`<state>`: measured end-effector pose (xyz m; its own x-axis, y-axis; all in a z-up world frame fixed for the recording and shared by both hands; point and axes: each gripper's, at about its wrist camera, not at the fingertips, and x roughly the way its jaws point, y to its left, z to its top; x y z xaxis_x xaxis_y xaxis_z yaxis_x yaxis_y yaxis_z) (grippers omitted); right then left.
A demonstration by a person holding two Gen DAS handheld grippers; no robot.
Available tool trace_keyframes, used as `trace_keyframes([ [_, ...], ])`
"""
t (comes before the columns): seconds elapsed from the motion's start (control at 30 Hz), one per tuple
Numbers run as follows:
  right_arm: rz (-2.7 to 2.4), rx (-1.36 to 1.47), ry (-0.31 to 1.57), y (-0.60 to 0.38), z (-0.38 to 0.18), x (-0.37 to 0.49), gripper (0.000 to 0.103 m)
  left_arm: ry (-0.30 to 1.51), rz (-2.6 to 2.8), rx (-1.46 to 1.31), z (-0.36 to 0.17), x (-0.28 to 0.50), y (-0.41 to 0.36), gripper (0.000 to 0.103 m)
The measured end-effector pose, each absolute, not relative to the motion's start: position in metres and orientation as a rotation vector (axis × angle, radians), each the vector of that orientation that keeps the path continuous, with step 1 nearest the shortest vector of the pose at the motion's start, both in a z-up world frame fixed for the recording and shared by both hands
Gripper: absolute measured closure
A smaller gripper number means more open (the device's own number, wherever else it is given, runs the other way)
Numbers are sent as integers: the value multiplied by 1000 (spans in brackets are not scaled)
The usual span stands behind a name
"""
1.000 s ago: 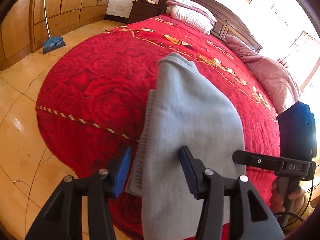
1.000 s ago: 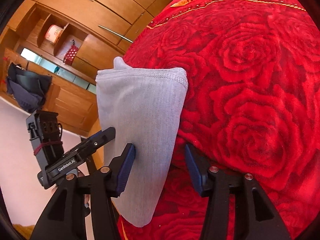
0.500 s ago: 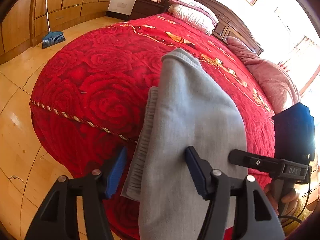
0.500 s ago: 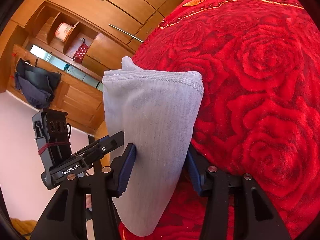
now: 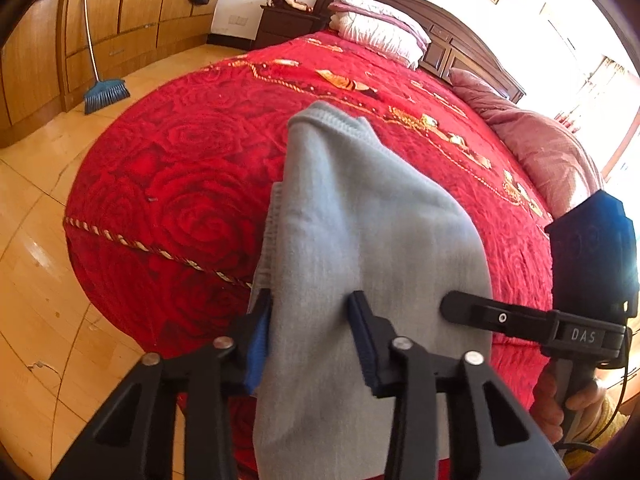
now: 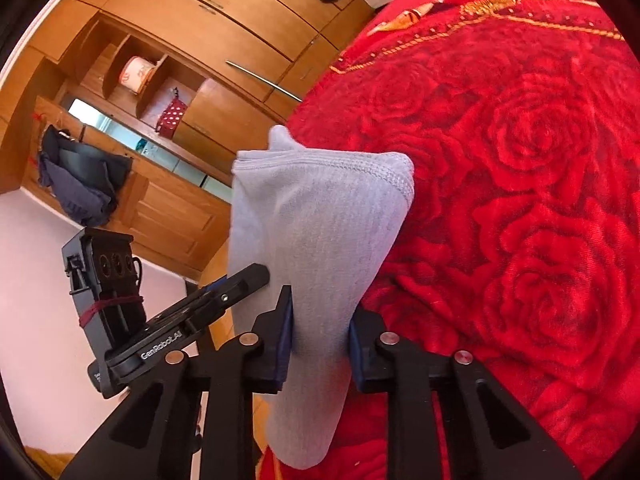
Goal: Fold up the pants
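Observation:
The folded grey pants (image 5: 372, 232) lie on the red rose bedspread (image 5: 192, 160), their near end hanging over the bed's edge. My left gripper (image 5: 312, 336) straddles the left part of that near end. Its jaws are closing, with both blue pads against the cloth. In the right wrist view, the right gripper (image 6: 320, 332) is closing on the pants (image 6: 320, 220) at their right edge and pinches the cloth narrow between its pads. One of the right gripper's fingers (image 5: 480, 312) shows against the cloth in the left view. One of the left gripper's fingers (image 6: 240, 284) shows in the right view.
A tiled floor (image 5: 36, 280) lies below the bed's edge on the left. A blue broom (image 5: 105, 94) leans on the wooden wardrobe (image 5: 120, 8). Pillows (image 5: 380, 28) and a pink quilt (image 5: 548, 152) lie at the far end. A person's hand (image 5: 560, 404) holds the right gripper's handle.
Both pairs of jaws have narrowed onto the pants' near end. The left jaws widened slightly first, then came in. Neither hand has shifted much, and the pants lie as before.

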<state>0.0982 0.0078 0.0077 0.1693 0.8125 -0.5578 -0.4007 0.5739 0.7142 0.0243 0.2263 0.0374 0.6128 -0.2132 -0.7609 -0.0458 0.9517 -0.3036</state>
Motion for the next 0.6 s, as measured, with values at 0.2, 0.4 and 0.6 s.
trace_keyframes([
  [0.2, 914, 486, 1048, -13, 31, 92, 81, 860, -106, -318, 57, 16, 224, 81],
  [0.4, 897, 503, 1002, -47, 55, 89, 81, 828, -161, -323, 74, 11, 208, 82],
  [0.6, 874, 528, 970, -87, 78, 87, 81, 793, -226, -320, 94, 15, 182, 82],
])
